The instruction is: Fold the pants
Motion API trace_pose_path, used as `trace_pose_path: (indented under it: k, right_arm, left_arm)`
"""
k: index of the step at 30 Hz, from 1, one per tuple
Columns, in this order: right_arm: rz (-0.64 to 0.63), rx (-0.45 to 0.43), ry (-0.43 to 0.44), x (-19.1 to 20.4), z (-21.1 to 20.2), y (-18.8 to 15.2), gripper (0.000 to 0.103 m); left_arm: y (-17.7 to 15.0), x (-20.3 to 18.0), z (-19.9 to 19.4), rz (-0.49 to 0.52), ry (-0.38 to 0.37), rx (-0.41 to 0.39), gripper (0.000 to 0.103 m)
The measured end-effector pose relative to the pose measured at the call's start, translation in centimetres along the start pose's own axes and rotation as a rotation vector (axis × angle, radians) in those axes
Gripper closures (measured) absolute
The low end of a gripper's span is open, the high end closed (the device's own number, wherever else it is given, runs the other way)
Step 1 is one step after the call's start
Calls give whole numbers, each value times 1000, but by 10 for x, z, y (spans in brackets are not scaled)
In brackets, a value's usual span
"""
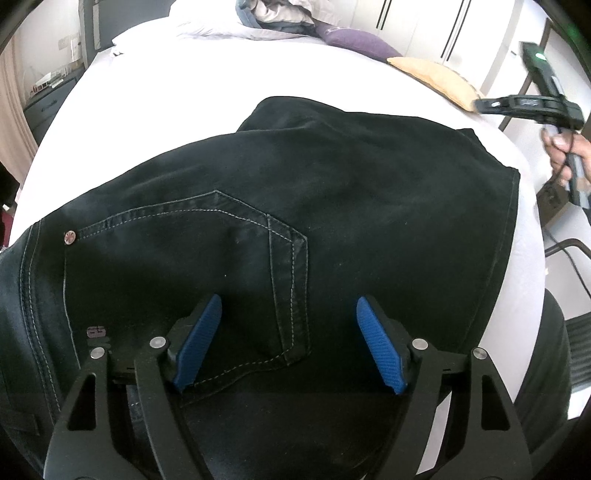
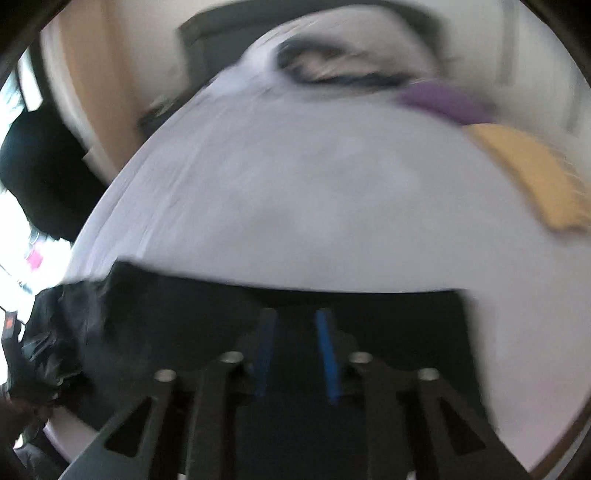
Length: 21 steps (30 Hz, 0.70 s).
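Note:
Black jeans [image 1: 332, 192] lie folded on the white bed [image 1: 207, 85], back pocket up. My left gripper [image 1: 289, 306] is open just above the pocket, with nothing between its blue pads. The right gripper shows in the left wrist view [image 1: 480, 104] at the far right, off the bed's edge, held in a hand. In the blurred right wrist view the right gripper [image 2: 295, 314] hovers over the jeans' [image 2: 177, 314] far edge; its blue pads stand a small gap apart with nothing clearly between them.
A yellow cushion [image 1: 436, 79] and a purple cushion [image 1: 354, 38] lie at the bed's far right. A heap of clothes [image 1: 273, 14] sits at the head. A dark dresser [image 1: 48, 103] stands left of the bed. A chair [image 1: 576, 332] stands at the right.

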State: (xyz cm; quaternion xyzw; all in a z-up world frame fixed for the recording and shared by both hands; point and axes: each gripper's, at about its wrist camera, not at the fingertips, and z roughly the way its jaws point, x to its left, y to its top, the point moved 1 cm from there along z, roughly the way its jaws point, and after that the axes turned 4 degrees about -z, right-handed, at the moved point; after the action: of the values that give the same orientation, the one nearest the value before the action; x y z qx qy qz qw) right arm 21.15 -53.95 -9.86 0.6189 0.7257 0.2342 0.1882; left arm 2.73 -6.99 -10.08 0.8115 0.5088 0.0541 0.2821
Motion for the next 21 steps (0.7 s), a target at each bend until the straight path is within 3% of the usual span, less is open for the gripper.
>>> trace_pose_path:
  k: [2, 5, 6, 7, 9, 11, 12, 14, 16, 17, 18, 19, 21]
  right_arm:
    - [-61, 81, 17, 17, 30, 1, 89]
    - [9, 173, 95, 13, 75, -12, 92]
    - [26, 193, 62, 7, 87, -15, 101]
    - [62, 199, 26, -4, 98, -20, 103]
    - [232, 117, 38, -40, 100, -21, 103]
    - [359, 65, -132, -75, 96, -19, 103]
    - [389, 56, -174, -82, 94, -19, 103]
    - [408, 59, -349, -88, 85, -17, 103]
    - [459, 22, -471, -86, 63, -19, 95]
    - [495, -13, -426, -83, 52, -21, 95]
    - [521, -48, -318, -73, 44, -21, 94]
    - [494, -63, -145, -49, 37, -17, 94]
    - [337, -46, 69, 14, 33, -9, 89]
  left_arm:
    - [0, 0, 0, -1, -2, -1, 28]
    - [-2, 2, -3, -2, -5, -2, 28]
    - [-2, 2, -3, -2, -5, -2, 28]
    - [-2, 3, -4, -4, -7, -4, 28]
    - [-2, 4, -5, -12, -11, -12, 28]
    - [-2, 5, -6, -19, -14, -18, 28]
    - [-2, 6, -6, -21, -14, -18, 28]
    - [-3, 7, -7, -24, -16, -19, 28]
    - [-4, 8, -8, -24, -16, -23, 28]
    - [-5, 8, -8, -23, -14, -25, 27]
    - [-6, 7, -8, -20, -12, -26, 27]
    - [-6, 7, -6, -16, -12, -26, 25]
    - [-6, 4, -6, -10, -8, -26, 24]
